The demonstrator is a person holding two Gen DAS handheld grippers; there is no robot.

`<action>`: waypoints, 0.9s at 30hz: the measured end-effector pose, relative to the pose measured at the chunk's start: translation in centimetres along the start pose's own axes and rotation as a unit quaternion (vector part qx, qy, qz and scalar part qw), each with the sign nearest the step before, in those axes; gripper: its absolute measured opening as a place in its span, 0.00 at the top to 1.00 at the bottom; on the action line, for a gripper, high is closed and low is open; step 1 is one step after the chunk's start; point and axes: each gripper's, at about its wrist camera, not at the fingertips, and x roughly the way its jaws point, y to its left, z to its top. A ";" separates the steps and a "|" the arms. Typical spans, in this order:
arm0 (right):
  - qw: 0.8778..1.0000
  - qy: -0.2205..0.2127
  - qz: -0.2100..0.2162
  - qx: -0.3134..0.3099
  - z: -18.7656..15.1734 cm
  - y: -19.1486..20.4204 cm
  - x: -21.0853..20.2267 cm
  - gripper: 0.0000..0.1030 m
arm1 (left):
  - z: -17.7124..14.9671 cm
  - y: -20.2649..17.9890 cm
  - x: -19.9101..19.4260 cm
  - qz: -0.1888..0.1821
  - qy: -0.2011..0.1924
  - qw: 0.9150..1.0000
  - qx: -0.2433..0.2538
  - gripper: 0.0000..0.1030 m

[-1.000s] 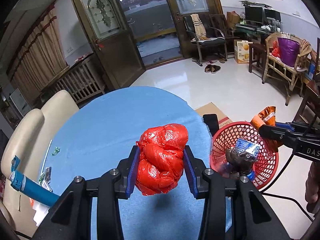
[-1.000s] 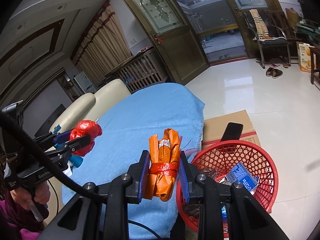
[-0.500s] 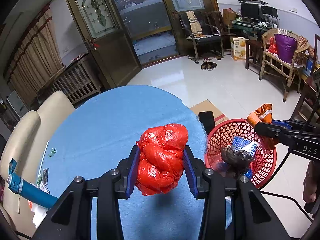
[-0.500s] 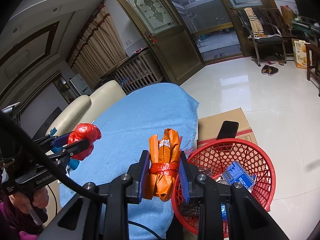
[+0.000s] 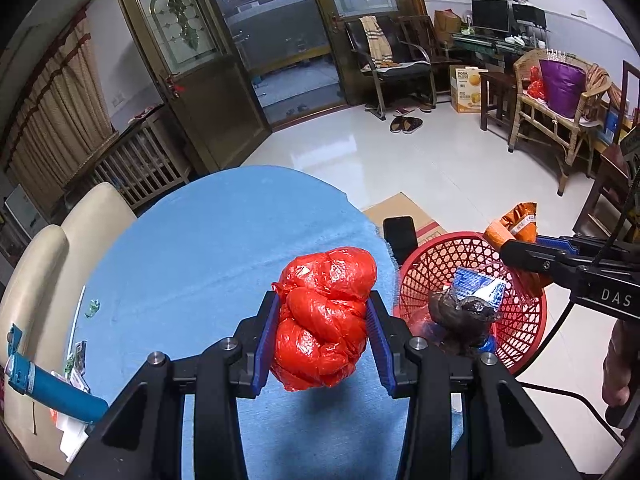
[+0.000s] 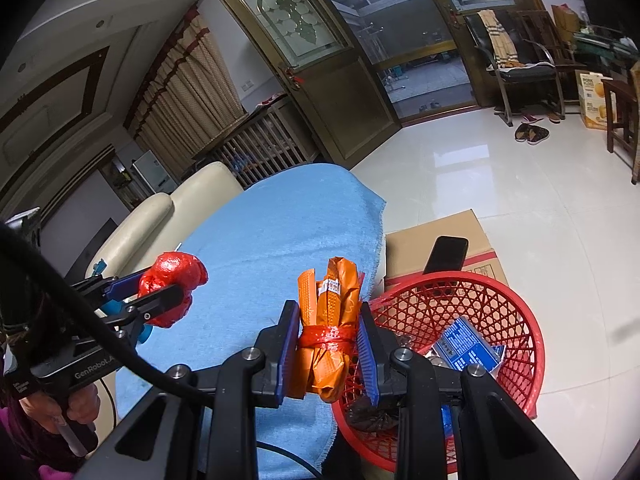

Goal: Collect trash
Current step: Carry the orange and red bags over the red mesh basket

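Hardly anything has changed over the last second: both claws are where they were, each clamped on the same piece of trash, and nothing new has dropped into the red basket (image 6: 516, 316). By my reading the pickup is done and only the release is left.

Relative to the basket, the left claw (image 5: 322, 342) holds a red plastic bag (image 5: 324, 316) up over the blue table (image 5: 208, 256), just beside the rim. The right claw (image 6: 328, 352) grips an orange wrapper bundle (image 6: 326, 332) at the rim's near edge, not yet clearly over the opening.

The bag is a crinkly, glossy, knotted lump that looks soft. The wrapper is folded flat and long and tied with a red band. The basket is stiff open lattice, already holding a blue packet (image 6: 466, 344) and a dark wad. The table cover is a fuzzy cloth with a frayed edge.
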 end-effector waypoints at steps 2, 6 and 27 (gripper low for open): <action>1.000 0.000 -0.002 0.002 0.0 -0.2 0.0 0.70 | 0.0 -0.1 0.2 -0.001 0.001 1.000 0.003 0.57; 1.000 0.000 -0.004 0.007 -0.1 -0.7 0.1 0.70 | 0.0 -0.5 0.6 -0.004 0.005 1.000 0.005 0.57; 0.999 0.006 -0.010 0.037 -0.6 -3.4 0.5 0.70 | 0.2 -2.6 2.3 -0.019 0.027 0.999 0.025 0.57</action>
